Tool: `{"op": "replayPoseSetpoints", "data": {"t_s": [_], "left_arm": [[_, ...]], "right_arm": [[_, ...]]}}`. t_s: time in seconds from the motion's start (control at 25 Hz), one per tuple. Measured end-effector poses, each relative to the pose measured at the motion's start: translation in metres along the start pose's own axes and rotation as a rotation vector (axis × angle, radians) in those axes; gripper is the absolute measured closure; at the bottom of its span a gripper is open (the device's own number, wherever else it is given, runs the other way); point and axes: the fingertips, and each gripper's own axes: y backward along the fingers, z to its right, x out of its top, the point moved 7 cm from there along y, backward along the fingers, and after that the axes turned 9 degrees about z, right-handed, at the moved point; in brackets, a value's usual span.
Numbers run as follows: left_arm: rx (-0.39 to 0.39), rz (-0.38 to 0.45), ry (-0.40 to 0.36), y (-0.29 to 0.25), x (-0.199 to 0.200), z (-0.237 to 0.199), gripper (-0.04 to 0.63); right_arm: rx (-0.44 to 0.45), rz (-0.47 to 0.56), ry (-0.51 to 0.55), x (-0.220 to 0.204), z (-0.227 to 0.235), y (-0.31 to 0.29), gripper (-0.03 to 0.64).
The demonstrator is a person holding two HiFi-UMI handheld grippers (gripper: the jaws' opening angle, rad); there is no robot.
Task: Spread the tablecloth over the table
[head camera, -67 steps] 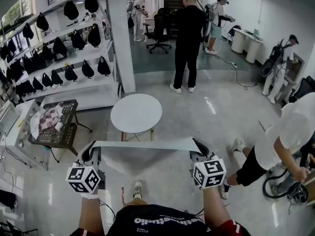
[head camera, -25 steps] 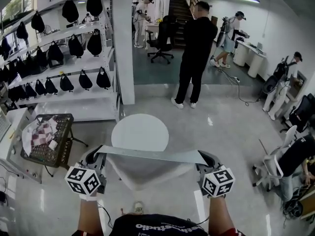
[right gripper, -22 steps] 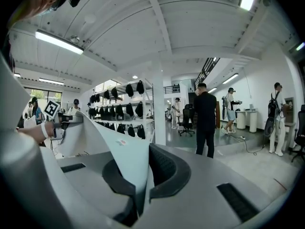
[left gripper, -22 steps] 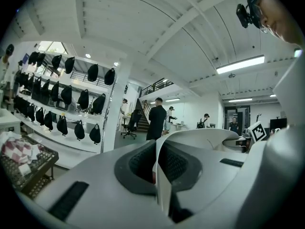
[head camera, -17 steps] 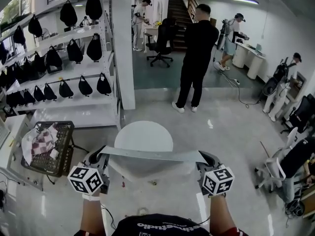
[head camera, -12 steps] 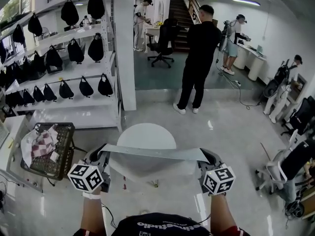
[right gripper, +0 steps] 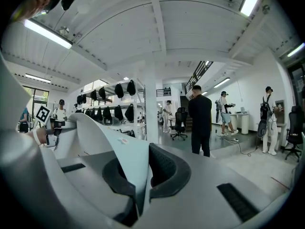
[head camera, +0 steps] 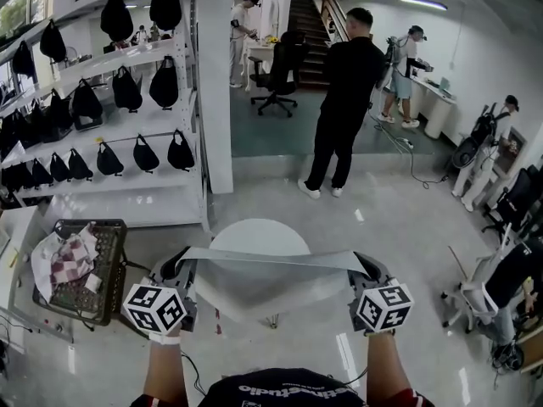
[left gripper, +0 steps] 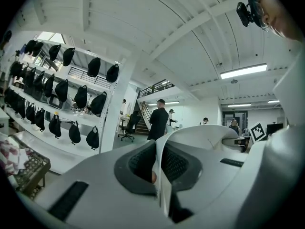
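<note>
Tablecloth [head camera: 270,265], pale grey-white, hangs stretched between the two tools in front of the person. Its top edge runs taut and nearly level from one tool to the other, and the rest sags below in a shallow curve. The left tool [head camera: 181,265] has its jaws closed on one end of that edge; in the left gripper view the thin fabric stands pinched between the dark pads [left gripper: 178,165] and sweeps up and away to the right. The right tool [head camera: 365,268] is clamped on the opposite end, its jaws all but together with only the cloth between them, and in the right gripper view the fabric bends off to the left. Just beyond the cloth stands the round white surface [head camera: 259,231], bare where it shows; the cloth is held in the air over its near side, and whether the sagging part touches the rim cannot be told. To the left of the surface a dark mesh basket [head camera: 106,253] holds checked fabric. White shelves [head camera: 127,155] carry rows of black bags, and a person in black [head camera: 348,100] stands farther off.
</note>
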Motion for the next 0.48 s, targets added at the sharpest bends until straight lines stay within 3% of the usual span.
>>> {"op": "replayPoseSetpoints", "data": {"t_s": [0.48], "left_arm": [[0.002,0.005,0.003,-0.025,-0.003,-0.025,0.571]], "right_arm": [[-0.033,-0.012,0.016,0.002,-0.001,-0.027,0.589]]}}
